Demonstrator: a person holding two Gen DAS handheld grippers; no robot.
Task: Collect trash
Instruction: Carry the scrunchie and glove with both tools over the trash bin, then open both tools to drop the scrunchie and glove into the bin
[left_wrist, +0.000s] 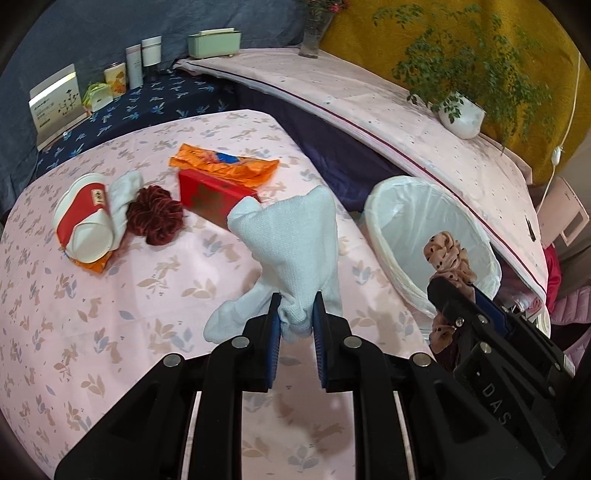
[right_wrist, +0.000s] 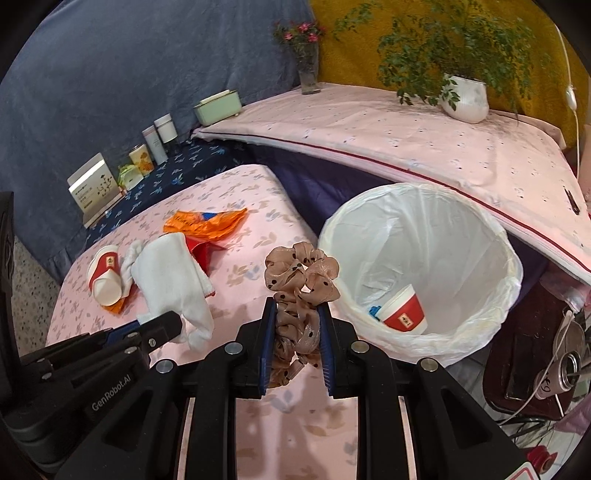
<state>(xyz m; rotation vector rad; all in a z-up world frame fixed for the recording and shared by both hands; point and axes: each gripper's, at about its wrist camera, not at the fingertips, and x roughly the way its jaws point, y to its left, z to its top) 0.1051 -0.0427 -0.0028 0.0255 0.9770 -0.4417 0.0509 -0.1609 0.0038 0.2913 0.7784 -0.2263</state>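
Observation:
My left gripper is shut on a white sock and holds it above the pink floral table. My right gripper is shut on a tan dotted scrunchie, just left of the white-lined trash bin. The bin holds a red and white paper cup. On the table lie another paper cup, a second white sock, a dark red scrunchie, a red box and an orange wrapper.
A raised pink-covered surface behind the bin carries a potted plant and a flower vase. Jars, a card and a green box line the blue cloth at the back left. Cables and clutter lie right of the bin.

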